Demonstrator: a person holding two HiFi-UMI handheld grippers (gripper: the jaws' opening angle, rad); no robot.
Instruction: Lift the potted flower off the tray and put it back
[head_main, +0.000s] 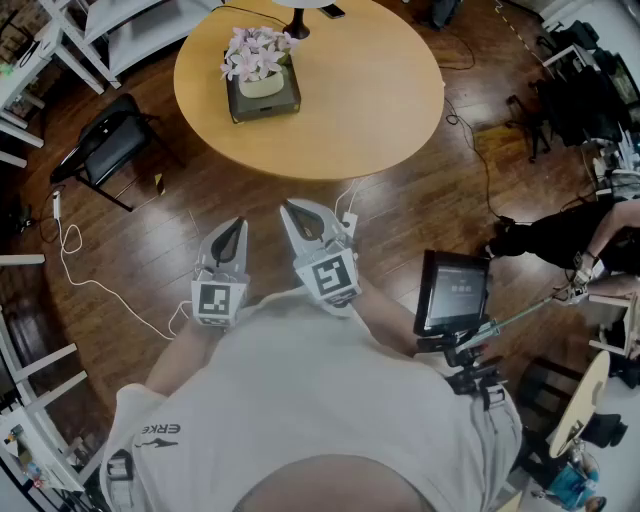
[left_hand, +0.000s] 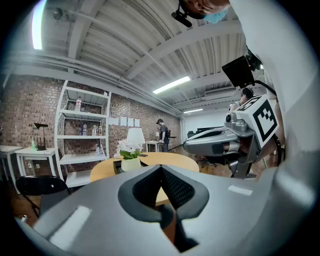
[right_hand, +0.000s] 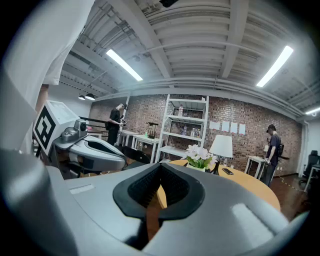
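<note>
Clenched and empty, the left gripper (head_main: 238, 226) and right gripper (head_main: 292, 210) are side by side, close to the chest of the person (head_main: 320, 400) holding them. Their tips aim toward a round wooden tabletop (head_main: 370, 110) and tilt slightly downward. Each gripper's own view shows its jaws pressed together with nothing between them. Both are well apart from the potted flower (head_main: 257, 55), whose pale pink-white blooms rise from a light pot seated in a dark square tray (head_main: 265, 110), on the left part of the tabletop in the head view. Beyond the tray, at the tabletop's far edge, stands a lamp (right_hand: 221, 146) with a white shade, and a dark phone (head_main: 333, 11) lies beside its base. A black chair (head_main: 108, 148) stands on the wooden floor (head_main: 200, 190) left of the tabletop, and a white cable (head_main: 85, 280) trails across the boards near it. At the person's right, a small monitor (head_main: 452, 292) sits on a stand. White shelves (right_hand: 186, 125) line a brick wall (right_hand: 240, 117) behind the tabletop. A bystander (right_hand: 273, 145) stands at the right of the right gripper view.
</note>
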